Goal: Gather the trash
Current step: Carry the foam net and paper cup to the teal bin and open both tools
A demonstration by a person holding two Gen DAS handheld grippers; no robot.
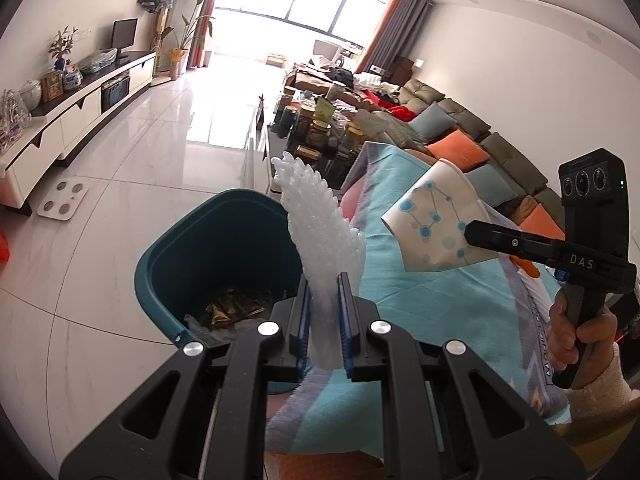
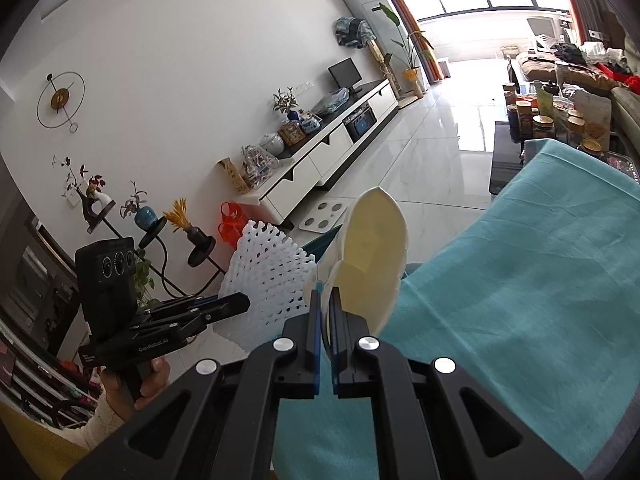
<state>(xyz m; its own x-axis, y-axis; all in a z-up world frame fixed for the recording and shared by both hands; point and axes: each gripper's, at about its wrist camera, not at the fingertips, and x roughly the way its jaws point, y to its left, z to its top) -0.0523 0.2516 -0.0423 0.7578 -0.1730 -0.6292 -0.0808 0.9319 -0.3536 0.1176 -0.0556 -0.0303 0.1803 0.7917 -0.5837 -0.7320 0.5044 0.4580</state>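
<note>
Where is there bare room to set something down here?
Free: the teal cloth beside the bin, and the tile floor between bin, scale and TV cabinet. Crowded: the jar-packed table beyond the cloth.

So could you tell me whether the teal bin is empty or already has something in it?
Not empty: the left wrist view looks into the open teal bin, and brown wrappers and clear plastic lie at its bottom.

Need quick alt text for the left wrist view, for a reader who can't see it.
The left gripper clamps a white foam net above an open teal trash bin. At right, the right gripper holds a flattened blue-dotted paper cup over a turquoise cloth.
</note>
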